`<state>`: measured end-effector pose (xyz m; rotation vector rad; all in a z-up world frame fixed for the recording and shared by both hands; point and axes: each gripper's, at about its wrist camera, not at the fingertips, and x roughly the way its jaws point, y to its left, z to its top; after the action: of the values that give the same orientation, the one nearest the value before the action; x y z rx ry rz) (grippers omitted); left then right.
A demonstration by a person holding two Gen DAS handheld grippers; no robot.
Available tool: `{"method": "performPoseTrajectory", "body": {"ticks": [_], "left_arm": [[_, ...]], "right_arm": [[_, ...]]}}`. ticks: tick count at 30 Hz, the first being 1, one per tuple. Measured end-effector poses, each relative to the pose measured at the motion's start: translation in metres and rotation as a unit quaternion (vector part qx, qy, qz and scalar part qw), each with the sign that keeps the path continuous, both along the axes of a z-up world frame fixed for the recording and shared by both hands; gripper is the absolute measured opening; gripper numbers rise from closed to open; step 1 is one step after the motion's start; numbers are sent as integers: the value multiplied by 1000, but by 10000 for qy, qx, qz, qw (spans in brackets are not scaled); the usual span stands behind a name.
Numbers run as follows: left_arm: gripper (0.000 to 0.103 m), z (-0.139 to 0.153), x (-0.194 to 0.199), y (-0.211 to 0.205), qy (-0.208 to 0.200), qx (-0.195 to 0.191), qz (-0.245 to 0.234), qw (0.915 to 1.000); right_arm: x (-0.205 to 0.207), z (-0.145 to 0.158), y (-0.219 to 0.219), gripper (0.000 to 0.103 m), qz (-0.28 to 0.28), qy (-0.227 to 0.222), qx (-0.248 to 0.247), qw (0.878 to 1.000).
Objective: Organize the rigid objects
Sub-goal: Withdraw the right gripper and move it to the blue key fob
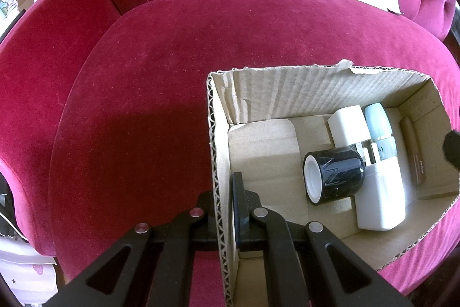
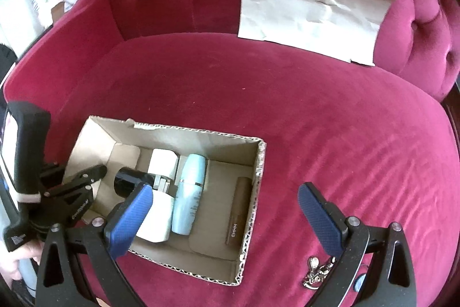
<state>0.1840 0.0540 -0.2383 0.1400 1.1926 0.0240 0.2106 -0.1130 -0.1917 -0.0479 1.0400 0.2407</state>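
Observation:
An open cardboard box [image 1: 287,94] rests on a red velvet sofa seat. Inside lie a black jar [image 1: 335,176] on its side, a white bottle [image 1: 379,197], a light blue bottle [image 1: 379,128], a white block [image 1: 349,124] and a slim brown tube [image 1: 415,157]. My left gripper [image 1: 222,189] is shut on the box's left wall, one finger inside and one outside. In the right wrist view the same box [image 2: 201,146] sits low and left. My right gripper [image 2: 225,192] hovers open over its near right part, with its blue pads [image 2: 129,220] wide apart and nothing held. The left gripper [image 2: 95,173] shows at the box's left wall.
A creased sheet of brown paper [image 2: 310,10] leans on the tufted backrest. A small metal keyring trinket [image 2: 316,272] lies on the cushion by my right finger. A person's hand [image 2: 17,263] holds the left gripper's handle. Bare cushion spreads right of and behind the box.

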Motion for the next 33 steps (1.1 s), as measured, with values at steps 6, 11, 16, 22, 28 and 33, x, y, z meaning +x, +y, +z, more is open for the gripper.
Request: {"method": "performPoseTrajectory", "body": {"ticks": [6,11,16,22,28,33], "left_arm": [[4,1,0,-1,0,-1,9,10000],[4,1,0,0,-4,-16,16,10000],[4,1,1,0,-2,-12,21,10000],[4,1,1,0,-1,-17,13,10000],[4,1,0,1,-3,-37,21,10000],[4,1,1,2,-2,-45,24,10000]], "right_arm": [[1,12,-15,103,-189,6,-36,9998],[-2,23,-35,103,-439,6,-65,9990],[-6,30,-53,103,-707,-18,-128,9974],[-19,31,-81,103,-1133,47,-236,9933],[-34,22,-114,103,-1762,256,-419,9831],[-41,11,-139,103,-2226,497,-458,9726]]}}
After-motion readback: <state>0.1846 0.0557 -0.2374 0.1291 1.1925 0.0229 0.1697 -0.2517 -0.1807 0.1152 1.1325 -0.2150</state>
